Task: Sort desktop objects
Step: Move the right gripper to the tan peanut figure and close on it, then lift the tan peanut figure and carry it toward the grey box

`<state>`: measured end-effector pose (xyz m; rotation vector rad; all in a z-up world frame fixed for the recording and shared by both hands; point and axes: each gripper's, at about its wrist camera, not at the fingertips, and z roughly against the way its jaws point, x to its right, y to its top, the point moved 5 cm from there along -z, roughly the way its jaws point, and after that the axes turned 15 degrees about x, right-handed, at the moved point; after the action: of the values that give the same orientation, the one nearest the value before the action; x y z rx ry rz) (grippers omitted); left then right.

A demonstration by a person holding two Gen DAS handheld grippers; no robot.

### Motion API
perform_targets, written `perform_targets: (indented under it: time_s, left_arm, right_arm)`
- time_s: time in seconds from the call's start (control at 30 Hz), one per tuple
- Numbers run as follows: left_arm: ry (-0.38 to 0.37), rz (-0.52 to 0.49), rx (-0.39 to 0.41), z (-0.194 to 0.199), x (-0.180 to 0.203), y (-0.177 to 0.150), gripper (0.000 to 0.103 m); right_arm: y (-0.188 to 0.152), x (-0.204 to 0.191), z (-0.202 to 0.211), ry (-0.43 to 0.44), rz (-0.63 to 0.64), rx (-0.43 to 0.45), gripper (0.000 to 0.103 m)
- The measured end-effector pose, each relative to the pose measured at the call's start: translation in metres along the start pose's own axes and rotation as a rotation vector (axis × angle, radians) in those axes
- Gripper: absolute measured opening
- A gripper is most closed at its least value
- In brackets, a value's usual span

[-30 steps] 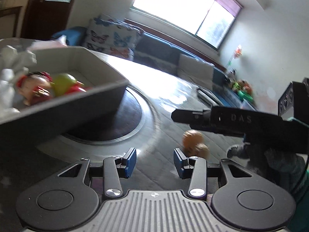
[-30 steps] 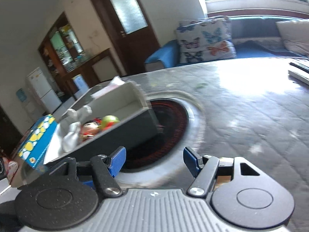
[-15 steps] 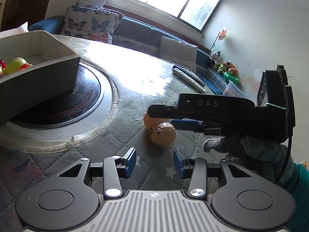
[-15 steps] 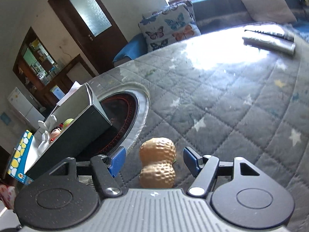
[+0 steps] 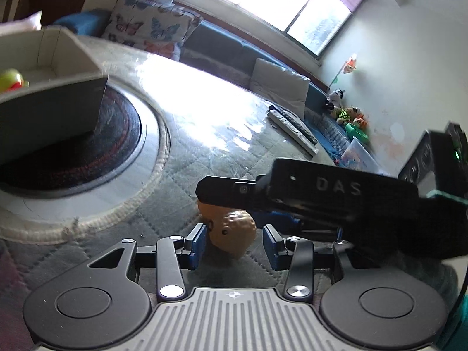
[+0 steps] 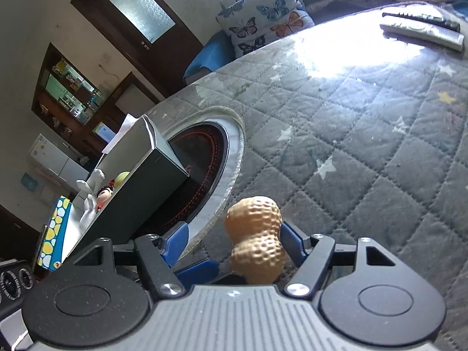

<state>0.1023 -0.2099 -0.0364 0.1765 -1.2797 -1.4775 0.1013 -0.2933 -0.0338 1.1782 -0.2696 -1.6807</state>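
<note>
A tan peanut-shaped toy [image 5: 232,231] lies on the quilted grey table cover [image 6: 365,152]. Both grippers are at it from different sides. My left gripper [image 5: 233,245] is open, with the peanut between its blue pads and a gap on each side. My right gripper [image 6: 234,242] also has the peanut [image 6: 256,239] between its fingers. Its jaws are opening: the right pad is next to the toy and the left pad stands well clear. In the left wrist view its black finger [image 5: 228,193] crosses above the peanut. A grey box [image 6: 140,204] holding small toys stands to the left.
The box [image 5: 52,102] rests on a round black hotplate [image 5: 73,152] set into the table. Two remote controls [image 6: 421,29] lie at the far side. A blue and yellow carton [image 6: 54,231] stands beyond the box. A sofa with a butterfly cushion [image 5: 152,32] is behind the table.
My left gripper has moved in from the box until the peanut sits between its pads. My right gripper came down over the peanut, rolled, and its jaws have widened a little.
</note>
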Motion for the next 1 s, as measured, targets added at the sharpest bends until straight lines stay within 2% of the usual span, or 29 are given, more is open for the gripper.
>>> perform_targets:
  time_s: [0.13,0.3,0.63,0.8,0.97,1.0]
  left_arm:
    - [0.024,0.032,-0.009,-0.006,-0.005,0.000,0.045]
    - [0.022,0.020,-0.019,-0.011,-0.011,0.000,0.043]
    - [0.006,-0.054,-0.019,-0.008,-0.002,-0.003,0.043]
    - [-0.002,-0.075,-0.020,-0.007,-0.001,-0.004,0.043]
    - [-0.013,-0.084,-0.016,-0.004,-0.002,-0.004,0.043]
    - [-0.014,-0.086,-0.015,-0.005,-0.001,-0.004,0.043]
  right_arm:
    - [-0.004,-0.001,-0.002,0.028,-0.023,-0.021,0.072]
    - [-0.002,-0.001,-0.005,0.040,-0.015,-0.026,0.072]
    - [0.005,0.004,-0.018,-0.022,0.042,0.012,0.071]
    - [0.003,-0.002,-0.020,-0.033,0.087,0.012,0.062]
    - [-0.002,-0.007,-0.016,-0.031,0.130,0.023,0.045]
    - [-0.002,-0.008,-0.015,-0.026,0.132,0.026,0.045]
